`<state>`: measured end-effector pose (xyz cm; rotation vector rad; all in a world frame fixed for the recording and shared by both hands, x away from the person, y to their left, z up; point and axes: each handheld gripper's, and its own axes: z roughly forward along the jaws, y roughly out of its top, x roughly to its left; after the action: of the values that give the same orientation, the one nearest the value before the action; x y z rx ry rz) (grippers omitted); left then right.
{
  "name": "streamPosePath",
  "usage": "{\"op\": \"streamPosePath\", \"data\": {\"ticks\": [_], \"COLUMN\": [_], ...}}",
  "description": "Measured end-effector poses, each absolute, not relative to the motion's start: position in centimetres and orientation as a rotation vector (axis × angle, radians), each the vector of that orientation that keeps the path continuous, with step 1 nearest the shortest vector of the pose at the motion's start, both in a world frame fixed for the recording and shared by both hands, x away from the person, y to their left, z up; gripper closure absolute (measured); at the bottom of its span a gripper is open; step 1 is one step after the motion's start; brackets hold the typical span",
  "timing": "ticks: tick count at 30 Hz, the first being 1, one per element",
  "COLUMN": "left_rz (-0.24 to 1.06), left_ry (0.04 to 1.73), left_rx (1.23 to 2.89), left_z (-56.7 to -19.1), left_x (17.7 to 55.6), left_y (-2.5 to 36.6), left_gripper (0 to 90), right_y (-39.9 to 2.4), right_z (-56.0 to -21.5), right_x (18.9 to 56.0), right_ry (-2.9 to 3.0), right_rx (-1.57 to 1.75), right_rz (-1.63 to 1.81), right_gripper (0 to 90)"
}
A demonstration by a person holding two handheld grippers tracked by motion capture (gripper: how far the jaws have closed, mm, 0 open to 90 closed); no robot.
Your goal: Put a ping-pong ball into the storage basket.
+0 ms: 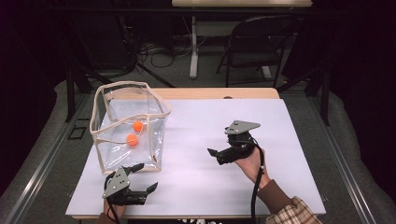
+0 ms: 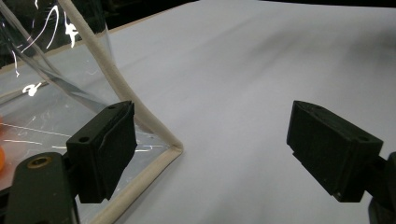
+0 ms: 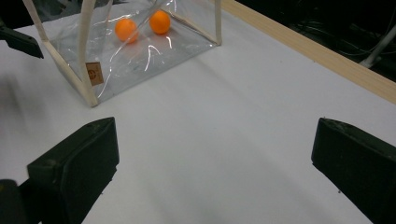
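Two orange balls (image 1: 135, 133) lay inside clear bag (image 1: 130, 126) on table (image 1: 201, 186); left claw (image 1: 140, 176) and right claw (image 1: 214, 156) both gaped empty, nothing left outside.

- In the left gripper view, the clear bag (image 2: 51, 70) is cut off by the top and left edges.
- Inside the bag, 1 orange ball (image 2: 1, 157) shows as a sliver at the left edge.
- The small label (image 3: 94, 73) on the bag is too small to read.

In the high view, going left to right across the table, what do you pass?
Clear bag with two orange balls inside it → right gripper → the person's right hand holding it. The left gripper sits just in front of the bag's near edge, overlapping it sideways, so it is left out of the order.
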<state>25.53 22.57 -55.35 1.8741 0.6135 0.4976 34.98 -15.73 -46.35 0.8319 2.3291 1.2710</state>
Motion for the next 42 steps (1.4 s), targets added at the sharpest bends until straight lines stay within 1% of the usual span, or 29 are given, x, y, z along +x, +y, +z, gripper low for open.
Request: {"op": "streamPosePath", "data": {"ticks": [6,14,23,25,42], "left_rz": [0.499,0.493,0.49,0.491,0.496], "left_ry": [0.613,0.613,0.612,0.611,0.613], "left_rx": [1.874,1.877,1.879,1.879,1.876], "left_z": [-55.4,-55.5,-55.5,-55.5,-55.5], "left_x": [25.6,25.6,25.6,25.6,25.6], "left_y": [22.5,22.5,22.4,22.4,22.4], "left_gripper": [15.9,15.9,15.9,15.9,15.9], "right_y": [-17.0,-18.2,-18.6,-19.6,-21.2], "right_z": [-47.3,-47.8,-47.9,-49.1,-51.0], "right_x": [33.9,32.8,32.5,31.4,29.6], "right_ry": [2.302,2.269,2.258,2.249,2.218], "right_rx": [0.849,0.852,0.855,0.868,0.874], "right_rz": [1.271,1.272,1.281,1.276,1.259], "right_gripper": [0.1,0.2,0.1,0.2,0.0]}}
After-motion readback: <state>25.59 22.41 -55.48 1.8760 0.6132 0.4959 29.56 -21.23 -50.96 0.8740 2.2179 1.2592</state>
